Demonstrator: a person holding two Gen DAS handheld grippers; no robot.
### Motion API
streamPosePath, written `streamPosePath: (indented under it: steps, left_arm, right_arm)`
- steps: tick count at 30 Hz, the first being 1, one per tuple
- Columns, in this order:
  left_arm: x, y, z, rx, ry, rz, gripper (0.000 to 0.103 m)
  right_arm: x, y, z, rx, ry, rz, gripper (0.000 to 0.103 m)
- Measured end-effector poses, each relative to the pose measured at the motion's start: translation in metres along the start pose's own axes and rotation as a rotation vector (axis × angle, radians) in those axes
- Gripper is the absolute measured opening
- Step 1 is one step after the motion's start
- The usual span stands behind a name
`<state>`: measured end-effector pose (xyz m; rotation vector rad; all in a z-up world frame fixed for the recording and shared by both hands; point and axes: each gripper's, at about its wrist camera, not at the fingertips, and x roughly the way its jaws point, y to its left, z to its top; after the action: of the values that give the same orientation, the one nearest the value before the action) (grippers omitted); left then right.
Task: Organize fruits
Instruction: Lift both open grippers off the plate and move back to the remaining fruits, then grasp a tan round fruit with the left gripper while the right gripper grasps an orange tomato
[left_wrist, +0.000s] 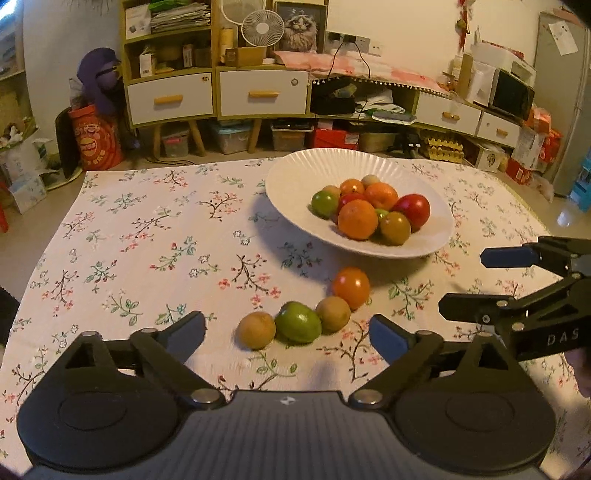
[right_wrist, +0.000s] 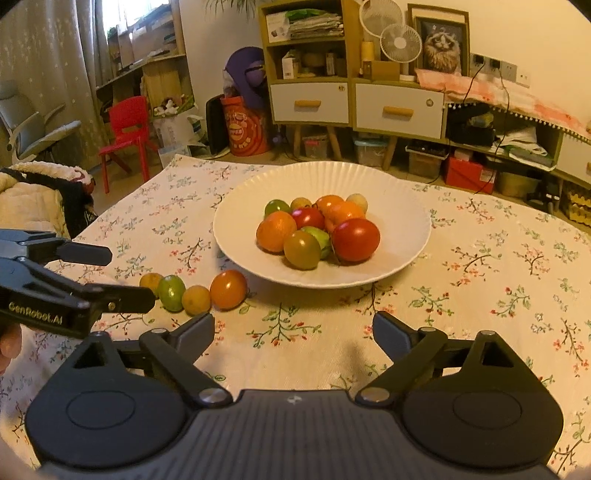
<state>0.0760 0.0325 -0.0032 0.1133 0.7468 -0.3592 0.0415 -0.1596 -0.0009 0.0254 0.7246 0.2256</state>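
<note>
Holding both hand-held grippers, left hand-held gripper (left_wrist: 286, 332) and right hand-held gripper (right_wrist: 293, 330), open and empty, I feared nudging the round green lime-like fruit (left_wrist: 298, 322) at twelve o'clock, scattering the row across the floral-clothed desk (left_wrist: 147, 240).

Ahead of our left gripper (left_wrist: 286, 332), 4 fruits (left_wrist: 297, 322) lie in a row on the tablecloth (left_wrist: 147, 240), touching. Beyond them, slightly right, sits the plate (left_wrist: 295, 173) with a heap of fruit (left_wrist: 369, 210) in it. Our right gripper (right_wrist: 293, 330) faces the plate, the row to its left.
</note>
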Motion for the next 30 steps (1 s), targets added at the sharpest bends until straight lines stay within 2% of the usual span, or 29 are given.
streamPosePath:
  steps: [11, 17, 24, 28, 30]
  left_arm:
    - [0.012, 0.014, -0.018, 0.008, 0.03, 0.067, 0.096]
    - [0.018, 0.022, -0.027, 0.027, 0.013, 0.13, 0.096]
    - [0.023, 0.026, -0.028, 0.015, -0.006, 0.153, 0.095]
    - [0.024, 0.027, -0.025, -0.008, -0.008, 0.126, 0.086]
    - [0.024, 0.027, -0.023, -0.012, -0.007, 0.108, 0.076]
  right_arm:
    - [0.011, 0.003, -0.007, -0.002, 0.03, -0.024, 0.101]
    - [0.017, 0.003, -0.011, 0.001, 0.044, -0.036, 0.102]
    - [0.026, 0.001, -0.012, 0.009, 0.045, -0.062, 0.102]
    - [0.032, 0.001, -0.013, 0.006, 0.041, -0.093, 0.102]
    - [0.034, 0.004, -0.014, -0.004, 0.036, -0.102, 0.102]
